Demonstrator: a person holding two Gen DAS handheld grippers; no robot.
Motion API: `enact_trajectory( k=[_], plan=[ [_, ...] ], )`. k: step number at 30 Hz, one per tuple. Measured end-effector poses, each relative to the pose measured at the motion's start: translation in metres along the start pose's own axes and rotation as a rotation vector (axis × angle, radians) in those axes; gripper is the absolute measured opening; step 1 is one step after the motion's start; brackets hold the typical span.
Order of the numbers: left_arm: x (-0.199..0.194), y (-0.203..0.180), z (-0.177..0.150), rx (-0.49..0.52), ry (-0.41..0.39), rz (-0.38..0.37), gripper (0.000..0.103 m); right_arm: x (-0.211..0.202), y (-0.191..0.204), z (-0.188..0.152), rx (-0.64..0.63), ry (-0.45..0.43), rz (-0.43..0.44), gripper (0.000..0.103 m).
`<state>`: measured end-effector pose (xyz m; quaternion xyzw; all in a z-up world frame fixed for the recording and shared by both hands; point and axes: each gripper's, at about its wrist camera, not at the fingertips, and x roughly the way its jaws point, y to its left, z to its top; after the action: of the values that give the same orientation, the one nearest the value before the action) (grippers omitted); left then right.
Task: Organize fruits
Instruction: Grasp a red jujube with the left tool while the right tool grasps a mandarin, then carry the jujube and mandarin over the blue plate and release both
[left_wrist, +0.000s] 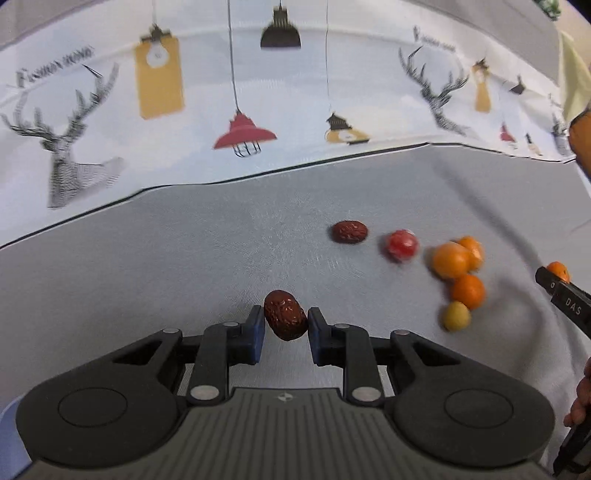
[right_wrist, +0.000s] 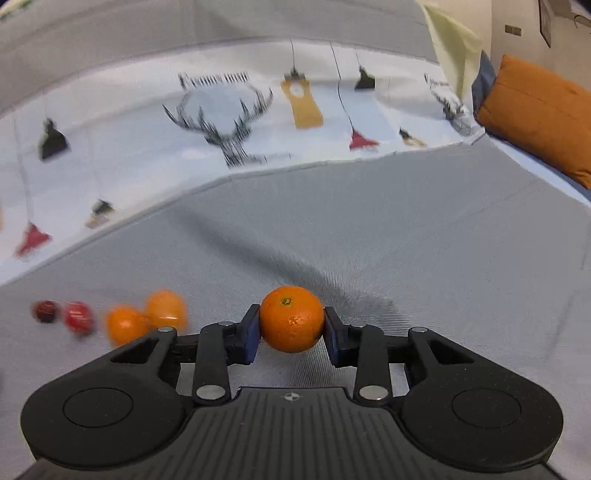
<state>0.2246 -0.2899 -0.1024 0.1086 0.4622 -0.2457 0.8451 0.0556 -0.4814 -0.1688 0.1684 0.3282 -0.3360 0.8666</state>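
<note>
My left gripper (left_wrist: 286, 325) is shut on a dark red jujube (left_wrist: 285, 315), held above the grey cloth (left_wrist: 184, 266). Ahead to the right lie another jujube (left_wrist: 349, 232), a red fruit (left_wrist: 402, 245), three oranges (left_wrist: 451, 259) and a small yellow fruit (left_wrist: 456, 316). My right gripper (right_wrist: 291, 330) is shut on an orange (right_wrist: 291, 318); it also shows at the right edge of the left wrist view (left_wrist: 557, 272). In the right wrist view, a jujube (right_wrist: 45, 311), a red fruit (right_wrist: 78, 316) and two oranges (right_wrist: 127, 324) lie to the left, blurred.
A white cloth printed with deer heads and lamps (left_wrist: 236, 110) covers the far part of the surface beyond the grey cloth. An orange cushion (right_wrist: 539, 110) lies at the far right. A hand shows at the right edge of the left wrist view (left_wrist: 581, 398).
</note>
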Motion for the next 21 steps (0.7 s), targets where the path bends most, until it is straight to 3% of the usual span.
enact_trajectory(
  k=[8, 15, 21],
  plan=[
    [-0.133, 0.021, -0.068, 0.014, -0.032, 0.049, 0.027, -0.146, 0.039, -0.018, -0.109, -0.048, 0.247, 0.036],
    [-0.232, 0.052, -0.142, 0.000, -0.037, 0.118, 0.027, -0.269, 0.085, -0.058, -0.212, -0.001, 0.525, 0.036],
    [-0.297, 0.081, -0.199, -0.045, -0.070, 0.151, 0.027, -0.349, 0.112, -0.090, -0.311, 0.002, 0.647, 0.036]
  ],
)
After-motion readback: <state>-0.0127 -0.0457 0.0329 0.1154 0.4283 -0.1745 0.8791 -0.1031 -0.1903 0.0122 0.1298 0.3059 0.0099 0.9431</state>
